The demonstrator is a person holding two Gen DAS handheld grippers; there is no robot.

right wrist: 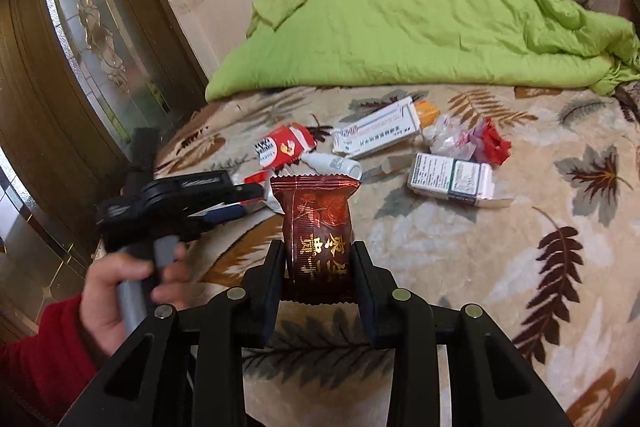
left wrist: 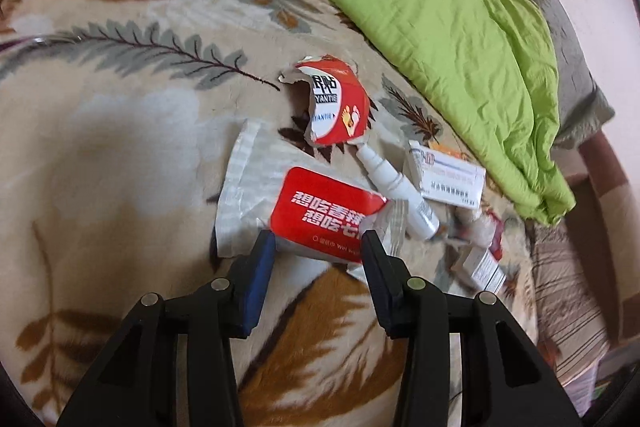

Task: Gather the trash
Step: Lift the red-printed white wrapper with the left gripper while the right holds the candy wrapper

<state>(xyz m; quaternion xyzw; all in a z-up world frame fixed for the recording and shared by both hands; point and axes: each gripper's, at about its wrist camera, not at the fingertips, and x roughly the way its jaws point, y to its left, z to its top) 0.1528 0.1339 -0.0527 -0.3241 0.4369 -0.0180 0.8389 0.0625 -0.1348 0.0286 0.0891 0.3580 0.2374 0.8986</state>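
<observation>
Your right gripper (right wrist: 316, 259) is clamped on a dark red snack packet (right wrist: 316, 223), holding it upright above the leaf-patterned blanket (right wrist: 520, 307), while your left gripper (left wrist: 318, 243) stands spread wide, its fingers either side of the near edge of a red and white wrapper (left wrist: 320, 215). Beyond that wrapper the other trash lies close together on the blanket: a torn red box (left wrist: 340, 107), a white spray bottle (left wrist: 396, 187) and a white medicine box (left wrist: 448, 179), all near the green quilt (left wrist: 420, 7).
</observation>
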